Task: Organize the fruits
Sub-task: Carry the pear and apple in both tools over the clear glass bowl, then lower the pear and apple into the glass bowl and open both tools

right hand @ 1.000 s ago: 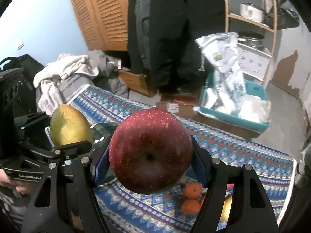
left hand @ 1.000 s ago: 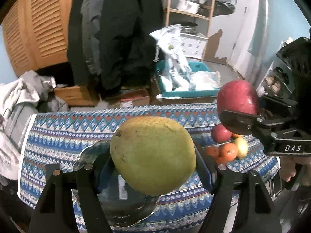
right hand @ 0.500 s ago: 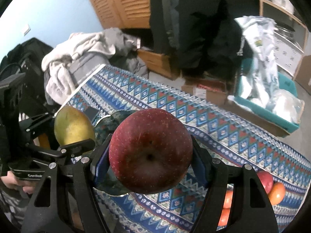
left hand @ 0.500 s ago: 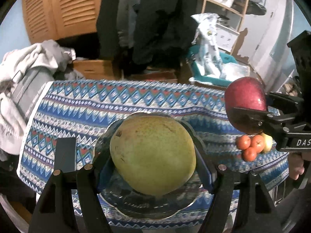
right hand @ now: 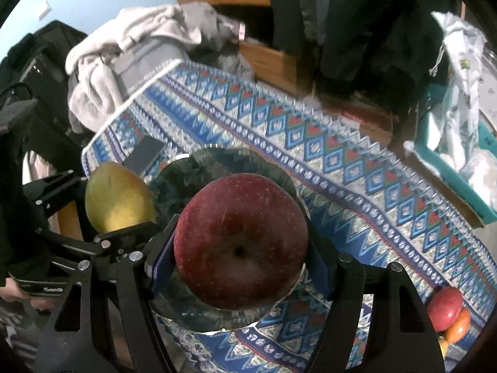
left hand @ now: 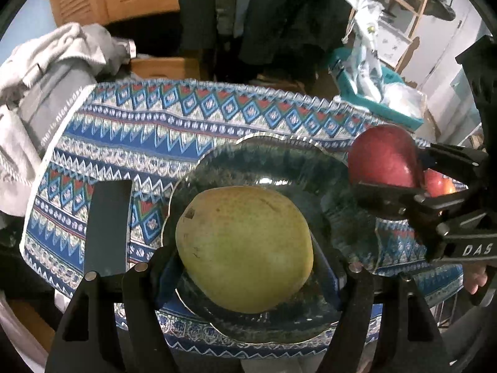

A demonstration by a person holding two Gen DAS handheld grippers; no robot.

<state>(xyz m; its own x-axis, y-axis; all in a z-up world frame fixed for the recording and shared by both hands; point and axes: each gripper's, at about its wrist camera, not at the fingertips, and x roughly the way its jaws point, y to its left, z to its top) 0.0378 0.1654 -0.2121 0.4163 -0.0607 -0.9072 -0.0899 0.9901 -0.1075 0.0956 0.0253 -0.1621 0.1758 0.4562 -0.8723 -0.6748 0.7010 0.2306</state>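
My left gripper (left hand: 245, 258) is shut on a large yellow-green mango (left hand: 245, 248), held just over the near part of a dark green glass plate (left hand: 273, 161). My right gripper (right hand: 240, 259) is shut on a dark red apple (right hand: 240, 239), which hangs above the same plate (right hand: 202, 168). In the left wrist view the apple (left hand: 383, 160) and the right gripper sit at the plate's right edge. From the right wrist camera, the mango (right hand: 118, 197) shows at the plate's left edge in the left gripper.
A patterned blue cloth (left hand: 149, 130) covers the table. A dark phone (left hand: 107, 227) lies left of the plate. A red apple (right hand: 444, 307) and orange fruits (right hand: 458, 329) lie at the cloth's right end. Clothes, a teal bin (left hand: 379, 99) and shelves stand beyond the table.
Both grippers have come down and forward with their fruit, from above the table to just over the glass plate. The plate now fills the middle of both views.
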